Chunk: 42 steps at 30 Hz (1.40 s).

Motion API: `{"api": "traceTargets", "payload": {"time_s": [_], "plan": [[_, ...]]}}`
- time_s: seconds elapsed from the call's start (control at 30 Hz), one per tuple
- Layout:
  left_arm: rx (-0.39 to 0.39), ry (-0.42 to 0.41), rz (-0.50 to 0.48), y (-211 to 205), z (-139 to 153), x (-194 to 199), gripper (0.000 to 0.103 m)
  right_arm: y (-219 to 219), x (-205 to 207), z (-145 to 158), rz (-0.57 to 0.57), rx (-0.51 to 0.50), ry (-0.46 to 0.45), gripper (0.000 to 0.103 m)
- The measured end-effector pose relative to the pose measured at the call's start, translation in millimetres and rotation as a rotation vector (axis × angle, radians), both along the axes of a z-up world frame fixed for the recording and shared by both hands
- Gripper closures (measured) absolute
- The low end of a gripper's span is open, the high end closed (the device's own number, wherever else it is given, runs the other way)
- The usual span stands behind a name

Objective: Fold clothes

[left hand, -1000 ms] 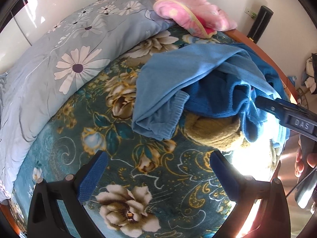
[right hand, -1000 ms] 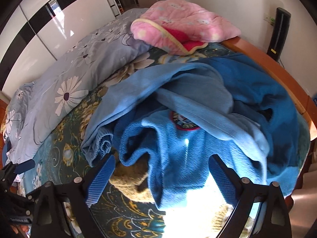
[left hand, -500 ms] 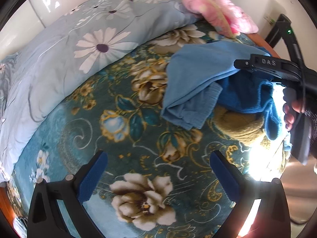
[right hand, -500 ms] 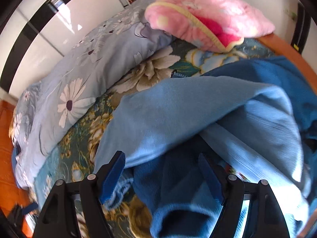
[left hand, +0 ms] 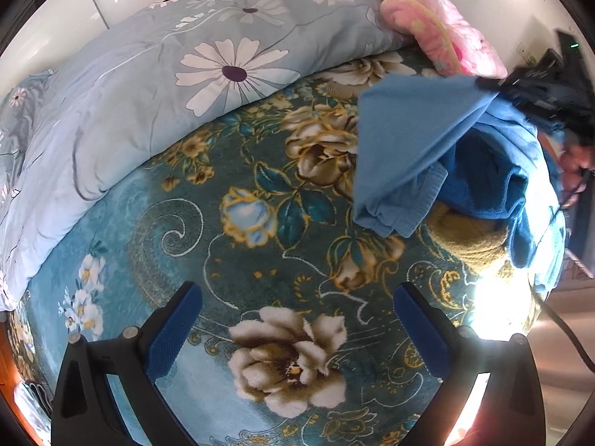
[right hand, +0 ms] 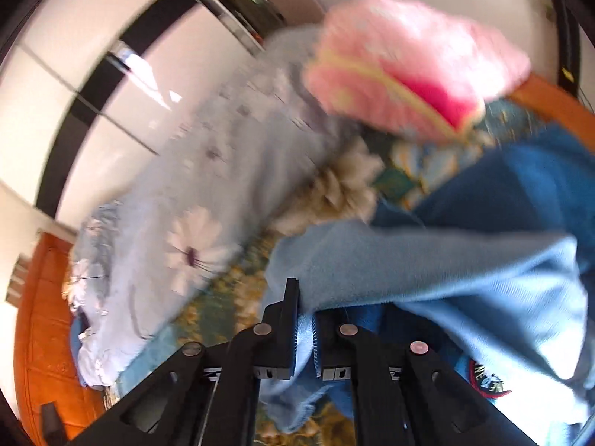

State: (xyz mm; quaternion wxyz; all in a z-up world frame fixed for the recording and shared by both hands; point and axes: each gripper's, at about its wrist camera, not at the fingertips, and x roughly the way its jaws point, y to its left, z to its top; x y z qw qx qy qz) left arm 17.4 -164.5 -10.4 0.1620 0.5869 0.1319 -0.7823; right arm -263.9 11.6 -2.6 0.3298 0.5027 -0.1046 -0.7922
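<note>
A quilt (left hand: pixel 156 85) lies along the bed's (left hand: pixel 208 245) left side. A pillow (left hand: pixel 438 29) sits at the far right corner. Clothes (left hand: pixel 438 148) are heaped at the right edge, just before the pillow.

Left wrist view looks across the bed (left hand: pixel 230 223) from its near edge; right wrist view faces the clothes (right hand: pixel 427 267) closely. Both show the clothes.

Blue garment (left hand: pixel 416 137), teal floral blanket (left hand: pixel 230 245)
</note>
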Motion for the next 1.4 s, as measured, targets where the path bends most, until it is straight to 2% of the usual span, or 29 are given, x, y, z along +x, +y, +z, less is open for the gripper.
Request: {"api": "traceTargets", "payload": {"time_s": [0.13, 0.3, 0.57, 0.7, 0.87, 1.0, 1.03, 1.07, 1.1, 1.13, 1.23, 1.27, 1.4], "plan": [[0.026, 0.035, 0.004, 3.2, 12.9, 3.3, 0.0, 13.6, 15.8, 64.4, 0.016, -0.066, 0.104, 0.096], [0.05, 0.115, -0.035, 17.3, 38.2, 7.5, 0.0, 34.9, 44.7, 153.6, 0.013, -0.124, 0.223, 0.096], [0.106, 0.257, -0.163, 68.3, 84.4, 9.0, 0.0, 51.0, 113.6, 267.6, 0.047, -0.153, 0.341, 0.096], [0.099, 0.3, -0.19, 76.2, 99.8, 25.2, 0.0, 39.7, 147.0, 293.9, 0.085, -0.176, 0.35, 0.096], [0.113, 0.325, -0.201, 77.3, 102.6, 46.1, 0.0, 18.9, 183.1, 301.5, 0.115, -0.203, 0.331, 0.097], [0.116, 0.336, -0.206, 78.4, 97.0, 59.6, 0.001, 5.9, 200.8, 294.5, 0.155, -0.186, 0.298, 0.097], [0.118, 0.323, -0.201, 75.7, 92.9, 63.5, 0.004, 3.0, 205.0, 292.4, 0.164, -0.181, 0.29, 0.096], [0.12, 0.31, -0.197, 72.9, 88.7, 67.3, 0.026, 0.1, 209.1, 290.2, 0.174, -0.175, 0.282, 0.097], [0.122, 0.296, -0.192, 70.1, 84.5, 71.2, 0.065, -2.9, 213.3, 288.1, 0.184, -0.17, 0.274, 0.097], [0.137, 0.279, -0.18, 65.7, 79.7, 73.8, 0.077, -5.7, 217.5, 285.8, 0.194, -0.163, 0.267, 0.096], [0.279, 0.272, -0.137, 42.5, 67.9, 84.3, 0.083, -14.2, 225.5, 274.7, 0.217, -0.142, 0.243, 0.096], [0.289, 0.276, -0.135, 36.9, 67.8, 89.1, 0.09, -16.1, 227.6, 272.4, 0.22, -0.138, 0.241, 0.096], [0.252, 0.304, -0.142, 16.9, 79.3, 109.5, 0.097, -21.4, 232.3, 262.0, 0.212, -0.131, 0.217, 0.096]]}}
